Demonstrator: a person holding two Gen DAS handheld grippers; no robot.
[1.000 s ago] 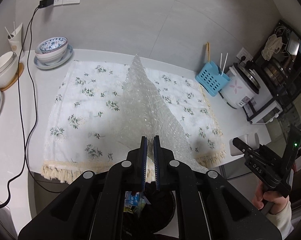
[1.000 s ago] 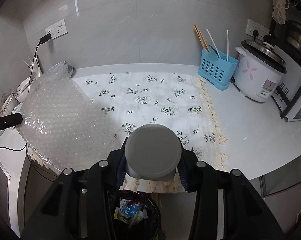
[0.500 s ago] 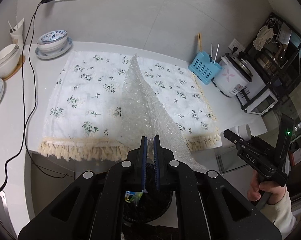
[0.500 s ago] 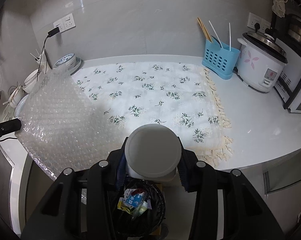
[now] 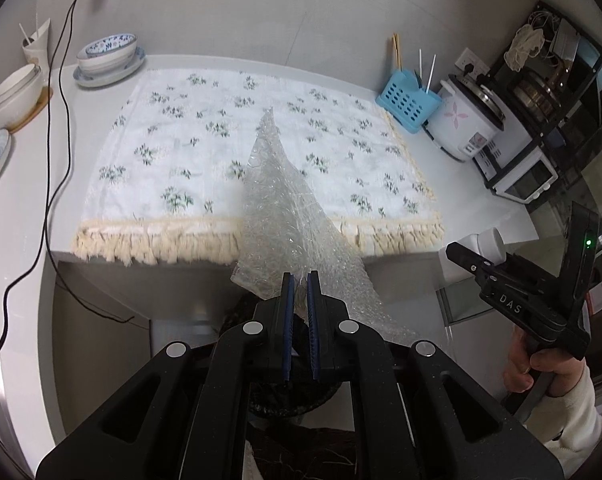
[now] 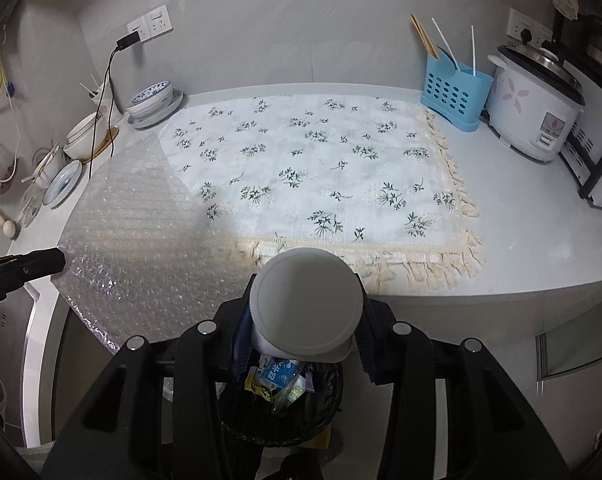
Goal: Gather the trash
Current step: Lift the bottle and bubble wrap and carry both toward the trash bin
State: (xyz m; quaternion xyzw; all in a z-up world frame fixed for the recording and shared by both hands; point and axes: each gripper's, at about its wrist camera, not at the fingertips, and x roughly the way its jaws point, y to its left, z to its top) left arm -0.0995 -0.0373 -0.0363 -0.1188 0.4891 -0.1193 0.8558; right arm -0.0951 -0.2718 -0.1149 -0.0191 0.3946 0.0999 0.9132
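My left gripper [image 5: 300,294] pinches the bubble wrap [image 5: 279,216] narrow; right gripper [image 6: 301,334] clamps the white bottle [image 6: 305,306]. I hold both above the trash bin [image 6: 279,404], likely for dropping.

The sheet of clear bubble wrap [image 5: 285,216] hangs in the air off the counter's front edge, one corner pinched between closed blue pads, the rest rising to a point and sagging (from the right wrist view it spreads broad and flat [image 6: 141,240]). The white, round-lidded plastic bottle [image 6: 305,306] sits tilted between blue pads, its lid towards the camera, directly above the trash bin [image 6: 281,408]. The bin is black-lined and stands on the floor below the counter edge, already holding crumpled wrappers, including a blue packet [image 6: 275,372].
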